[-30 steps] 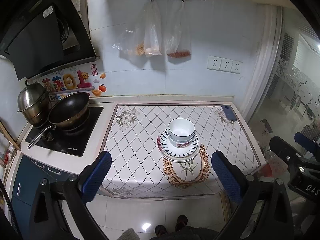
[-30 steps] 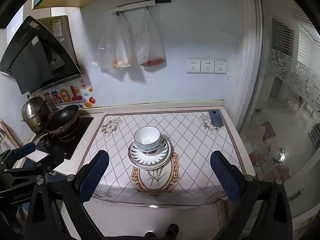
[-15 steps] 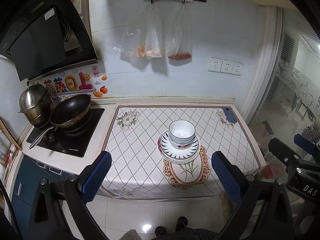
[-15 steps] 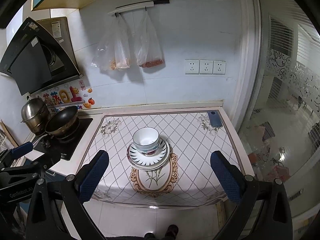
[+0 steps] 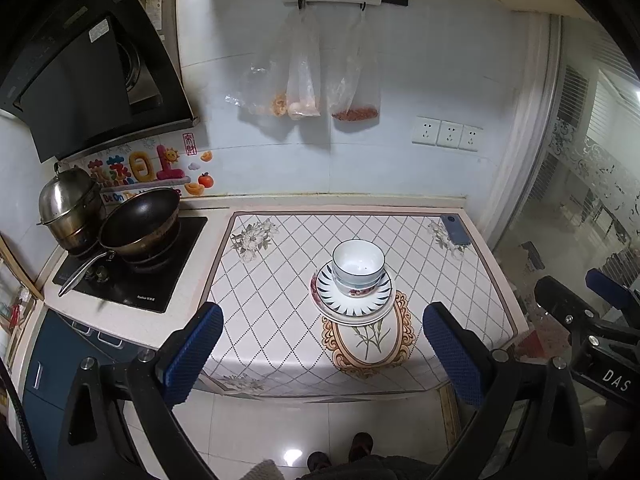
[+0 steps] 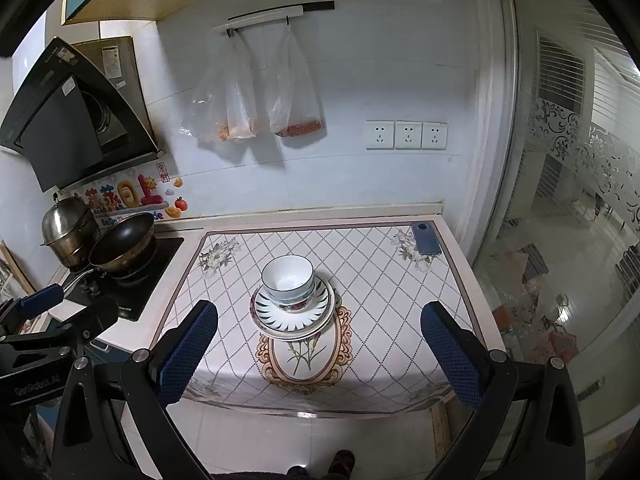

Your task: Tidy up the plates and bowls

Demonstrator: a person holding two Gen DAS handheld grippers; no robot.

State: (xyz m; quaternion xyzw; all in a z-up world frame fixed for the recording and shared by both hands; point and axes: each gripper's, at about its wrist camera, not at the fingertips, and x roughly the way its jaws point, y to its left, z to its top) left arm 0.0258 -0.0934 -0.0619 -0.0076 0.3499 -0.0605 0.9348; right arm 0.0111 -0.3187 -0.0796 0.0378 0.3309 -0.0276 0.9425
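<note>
Right gripper (image 6: 318, 354) wide open w/ nothing in it, held back off the counter (image 6: 400, 280), bowls (image 6: 288, 280) stacked on the plates (image 6: 294, 314) mid-counter, phone (image 6: 426, 238) at far right corner, left gripper (image 6: 40, 320) off to the left.

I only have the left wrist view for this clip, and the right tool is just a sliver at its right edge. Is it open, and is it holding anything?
Observer: In its own view the right tool is wide open and empty, pointed at the bowls stacked on the plates.
Operator: Does my left tool show from that side?
Observer: Yes. The left tool appears at that view's lower-left edge, in front of the stove, with one blue finger showing.
Operator: Any marking on it?
Observer: Its body carries a label that reads GenRobot.AI.
</note>
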